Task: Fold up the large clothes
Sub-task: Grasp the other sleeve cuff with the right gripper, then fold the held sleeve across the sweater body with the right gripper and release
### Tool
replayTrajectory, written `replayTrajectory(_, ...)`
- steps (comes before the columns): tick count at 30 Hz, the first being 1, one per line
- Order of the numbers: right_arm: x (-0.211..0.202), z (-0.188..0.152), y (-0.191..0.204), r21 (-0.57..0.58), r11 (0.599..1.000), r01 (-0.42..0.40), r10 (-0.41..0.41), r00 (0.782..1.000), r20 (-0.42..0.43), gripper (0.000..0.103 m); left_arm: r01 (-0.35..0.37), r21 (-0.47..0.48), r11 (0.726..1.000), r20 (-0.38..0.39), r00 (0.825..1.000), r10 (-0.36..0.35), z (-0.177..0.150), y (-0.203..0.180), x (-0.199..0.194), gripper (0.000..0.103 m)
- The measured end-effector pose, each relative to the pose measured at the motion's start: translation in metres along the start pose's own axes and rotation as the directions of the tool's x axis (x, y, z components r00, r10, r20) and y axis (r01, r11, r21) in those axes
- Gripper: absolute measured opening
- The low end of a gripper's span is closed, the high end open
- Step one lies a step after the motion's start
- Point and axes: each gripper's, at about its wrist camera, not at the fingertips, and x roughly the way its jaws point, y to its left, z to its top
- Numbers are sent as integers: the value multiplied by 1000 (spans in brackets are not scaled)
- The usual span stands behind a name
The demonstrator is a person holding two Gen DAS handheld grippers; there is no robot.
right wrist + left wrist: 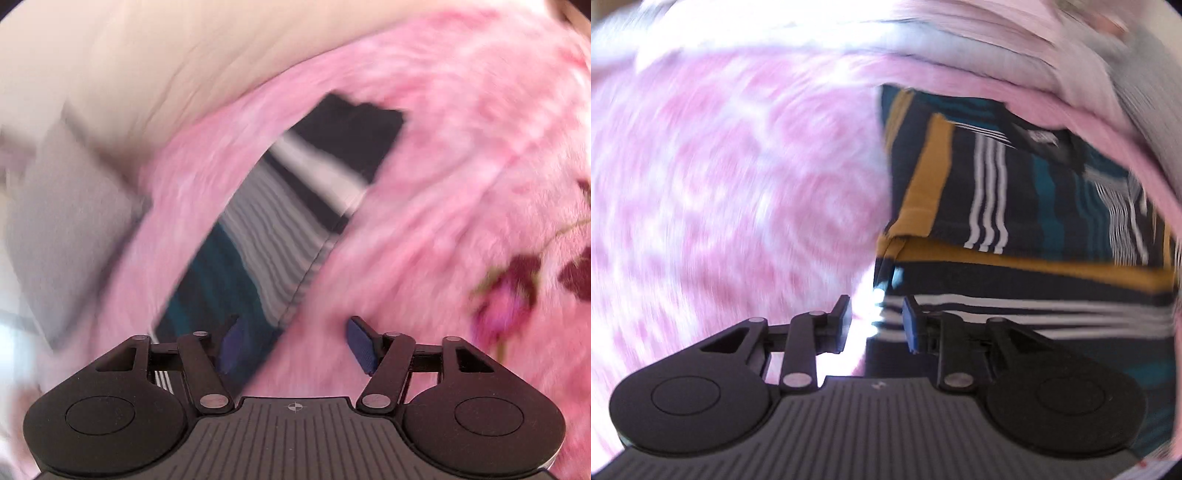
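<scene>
Striped garment [1015,206] lies part-folded on pink floral bedding [720,166], laid flat for folding. Left gripper [875,325] is narrowly parted over its near-left edge, holding nothing. Right gripper [291,347] is spread wide, empty, straddling the garment's hem, likely lining up a pinch.

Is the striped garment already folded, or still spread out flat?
Folded, at least partly. In the left wrist view the striped garment shows a doubled layer with a mustard edge lying over another striped layer, on the pink bedcover.
</scene>
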Motion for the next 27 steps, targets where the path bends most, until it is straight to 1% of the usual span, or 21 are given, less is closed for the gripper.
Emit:
replayTrajectory(2, 7, 8, -8, 57, 998, -32, 31, 999, 8, 52, 11, -74, 997, -13, 1000, -12, -2, 4, -1, 25)
replayTrajectory(4, 12, 11, -8, 77, 996, -42, 40, 999, 24, 51, 19, -115, 993, -18, 1000, -22, -3, 7, -2, 24)
replayTrajectory(6, 15, 16, -5, 56, 998, -11, 9, 999, 34, 24, 32, -138, 990, -13, 999, -34, -2, 9, -4, 24)
replayTrajectory(7, 18, 18, 0, 18, 1000, 20, -21, 999, 36, 4, 39, -149, 988, -11, 999, -41, -2, 11, -6, 24)
replayTrajectory(9, 21, 23, 16, -44, 997, 62, -59, 997, 53, 4, 41, -160, 986, 0, 999, -41, 0, 15, -11, 24)
replayTrajectory(10, 20, 20, 36, -112, 990, 87, -78, 994, 82, 3, 43, -166, 985, 8, 999, -43, 1, 18, -11, 24)
replayTrajectory(11, 17, 15, 57, -185, 979, 87, -67, 991, 113, 3, 46, -172, 984, 14, 999, -44, 1, 21, -14, 24)
replayTrajectory(12, 12, 8, 84, -271, 959, 86, -47, 988, 146, 3, 46, -181, 982, 20, 999, -43, 1, 25, -16, 24)
replayTrajectory(13, 7, -3, 116, -373, 924, 88, -25, 985, 171, 3, 48, -188, 981, 27, 999, -44, 1, 28, -18, 24)
replayTrajectory(14, 1, -18, 152, -482, 873, 79, 14, 982, 187, 3, 53, -195, 979, 33, 998, -48, 1, 31, -20, 25)
replayTrajectory(15, -7, -36, 185, -583, 811, 53, 72, 979, 190, 3, 58, -201, 978, 39, 998, -51, -1, 34, -22, 25)
replayTrajectory(17, -30, -92, 251, -792, 610, -25, 224, 964, 142, 3, 67, -214, 974, 48, 997, -58, -3, 38, -25, 25)
replayTrajectory(18, -44, -124, 276, -868, 494, -57, 293, 950, 105, 3, 73, -222, 972, 51, 997, -63, -4, 40, -26, 25)
replayTrajectory(19, -60, -164, 299, -930, 355, -94, 367, 929, 46, 3, 78, -228, 971, 54, 996, -67, -5, 42, -27, 25)
replayTrajectory(21, -89, -239, 321, -982, 87, -167, 463, 879, -109, 3, 82, -240, 967, 57, 996, -71, -8, 46, -28, 25)
replayTrajectory(22, -100, -273, 323, -978, -36, -204, 477, 857, -196, 3, 83, -245, 966, 58, 996, -71, -9, 48, -29, 25)
replayTrajectory(23, -109, -309, 322, -952, -176, -249, 459, 835, -303, 4, 79, -249, 965, 55, 996, -67, -11, 50, -30, 25)
replayTrajectory(24, -114, -345, 316, -913, -304, -271, 403, 832, -381, 7, 76, -255, 964, 51, 997, -65, -12, 53, -30, 25)
replayTrajectory(25, -114, -375, 306, -881, -391, -268, 338, 848, -408, 23, 75, -259, 963, 45, 997, -65, -14, 56, -30, 25)
replayTrajectory(26, -112, -398, 292, -851, -453, -266, 284, 862, -421, 48, 72, -261, 963, 41, 997, -64, -16, 59, -30, 25)
replayTrajectory(27, -107, -414, 275, -826, -495, -268, 237, 873, -426, 57, 67, -260, 963, 35, 998, -60, -19, 62, -30, 25)
